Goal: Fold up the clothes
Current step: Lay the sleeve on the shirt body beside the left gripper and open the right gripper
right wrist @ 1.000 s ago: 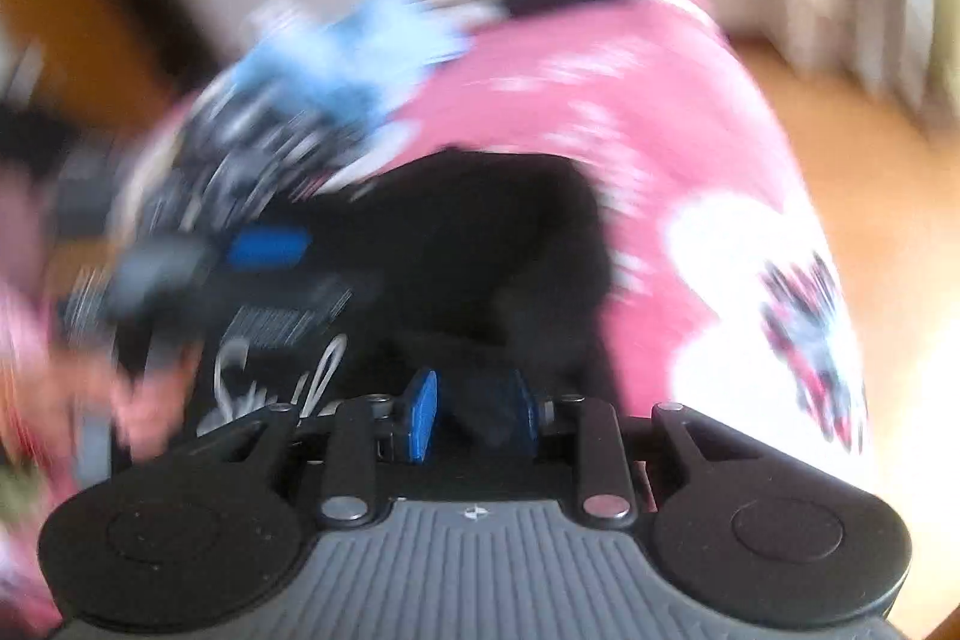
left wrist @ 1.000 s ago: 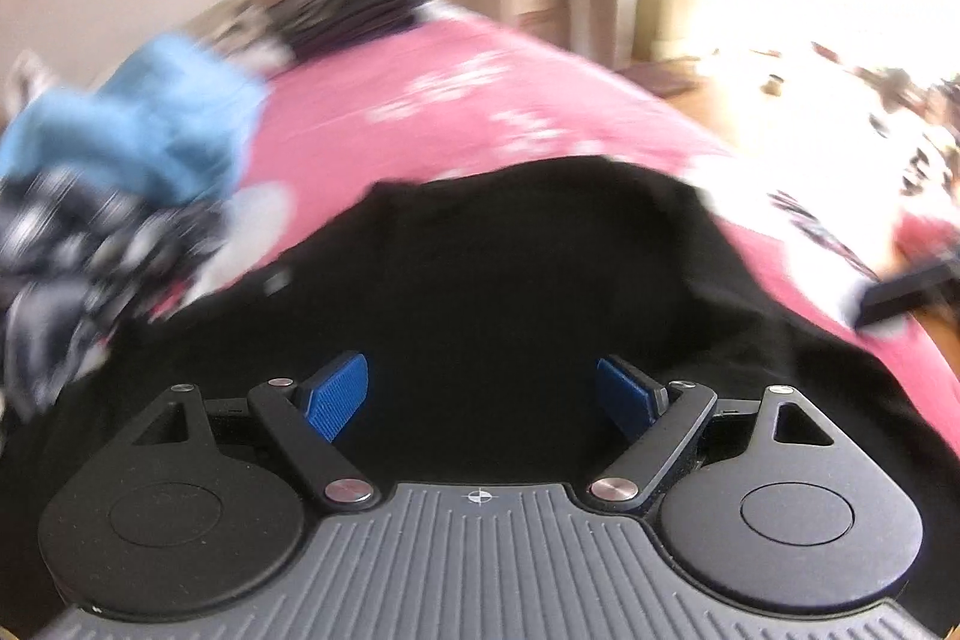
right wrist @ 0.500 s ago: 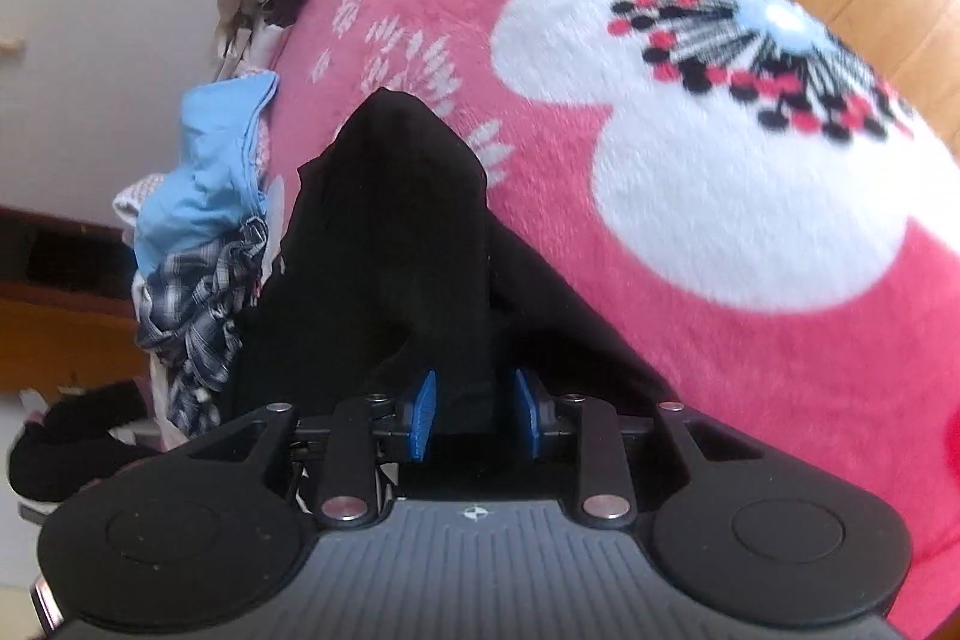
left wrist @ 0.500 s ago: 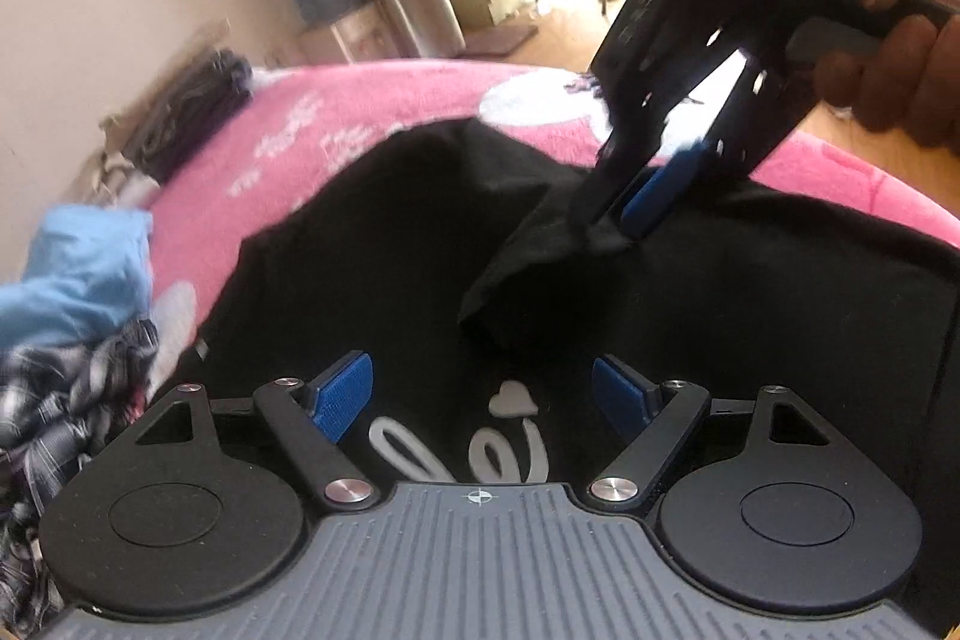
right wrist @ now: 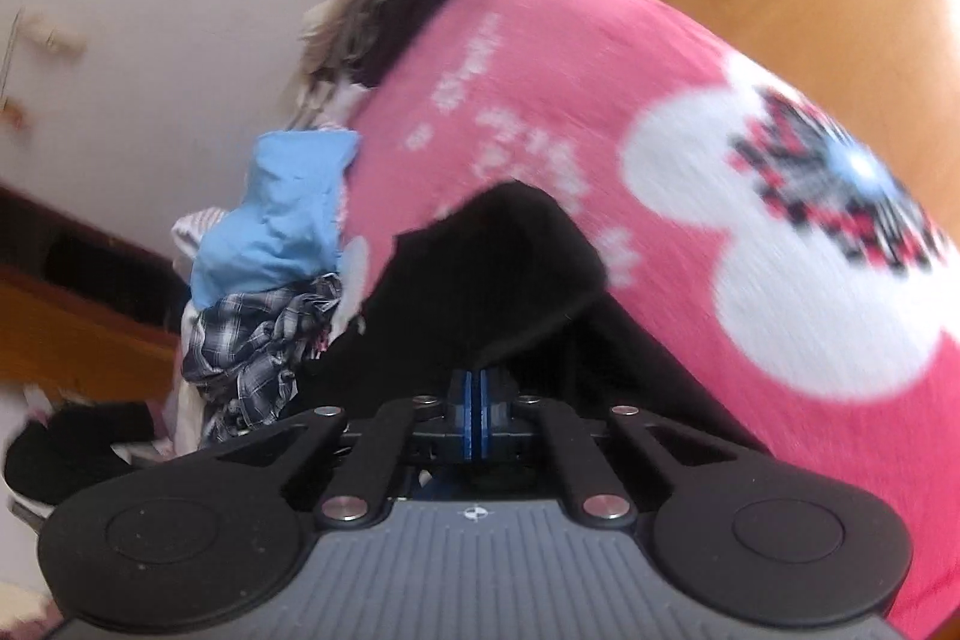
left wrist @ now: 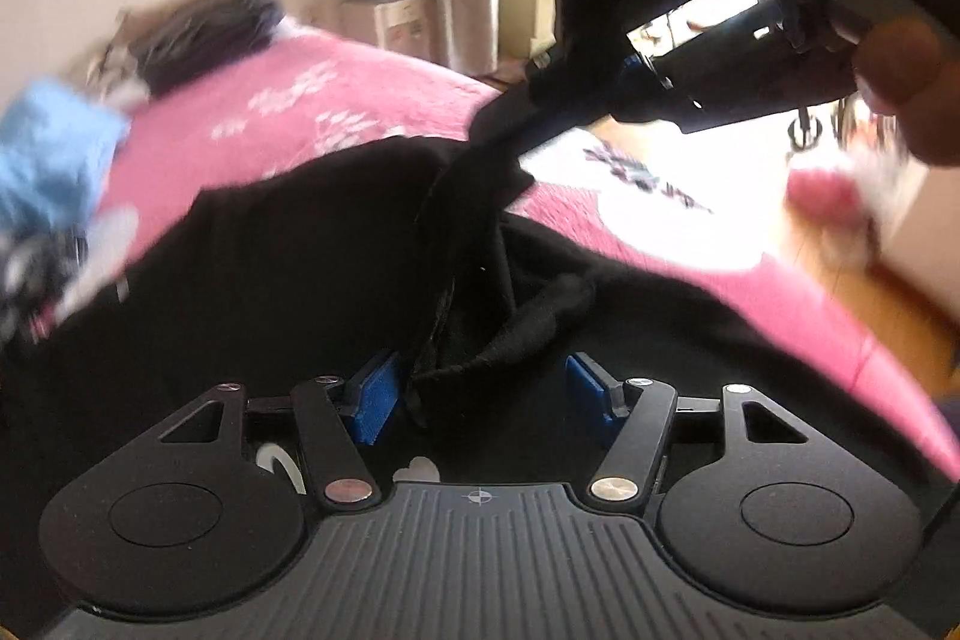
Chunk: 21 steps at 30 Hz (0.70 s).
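Left wrist view: the black shirt (left wrist: 288,280) lies spread over the pink blanket (left wrist: 360,100), one part pulled up in a taut ridge by the right gripper (left wrist: 561,94), which pinches it, likely to carry that part over for a fold. The left gripper (left wrist: 480,388) stands wide, bunched cloth between its fingers but not clamped.

Right wrist view: the right gripper (right wrist: 478,400) has its blue pads pressed together on a flap of the shirt (right wrist: 498,268). A heap of clothes, blue and checked (right wrist: 270,280), sits just beside the shirt's far edge and crowds that side; a dark pile (right wrist: 390,16) lies well apart.
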Each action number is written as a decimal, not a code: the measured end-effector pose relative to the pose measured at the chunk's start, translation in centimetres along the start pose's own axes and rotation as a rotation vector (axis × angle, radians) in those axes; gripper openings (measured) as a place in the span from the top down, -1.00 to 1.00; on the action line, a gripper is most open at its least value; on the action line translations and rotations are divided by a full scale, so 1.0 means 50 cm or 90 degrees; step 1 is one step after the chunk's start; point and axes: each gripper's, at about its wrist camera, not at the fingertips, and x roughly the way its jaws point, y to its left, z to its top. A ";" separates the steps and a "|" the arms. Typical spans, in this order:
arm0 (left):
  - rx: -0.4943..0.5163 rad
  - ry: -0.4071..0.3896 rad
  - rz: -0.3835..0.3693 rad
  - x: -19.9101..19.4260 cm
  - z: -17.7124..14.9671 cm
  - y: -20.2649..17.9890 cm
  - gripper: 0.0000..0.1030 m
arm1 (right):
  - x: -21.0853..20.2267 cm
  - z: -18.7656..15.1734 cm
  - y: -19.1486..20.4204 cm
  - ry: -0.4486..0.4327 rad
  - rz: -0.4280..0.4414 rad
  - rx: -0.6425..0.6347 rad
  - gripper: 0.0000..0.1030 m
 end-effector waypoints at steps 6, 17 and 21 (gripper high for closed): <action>-0.135 -0.001 -0.057 -0.010 -0.001 0.061 -0.22 | 0.054 0.033 0.126 0.020 -0.026 -0.179 0.96; -0.141 0.034 -0.089 -0.013 -0.037 0.074 -0.27 | 0.196 0.019 0.153 0.122 -0.012 -0.279 0.60; -0.125 0.045 -0.107 -0.028 -0.044 0.068 -0.33 | 0.171 0.050 0.125 0.092 0.039 -0.216 0.47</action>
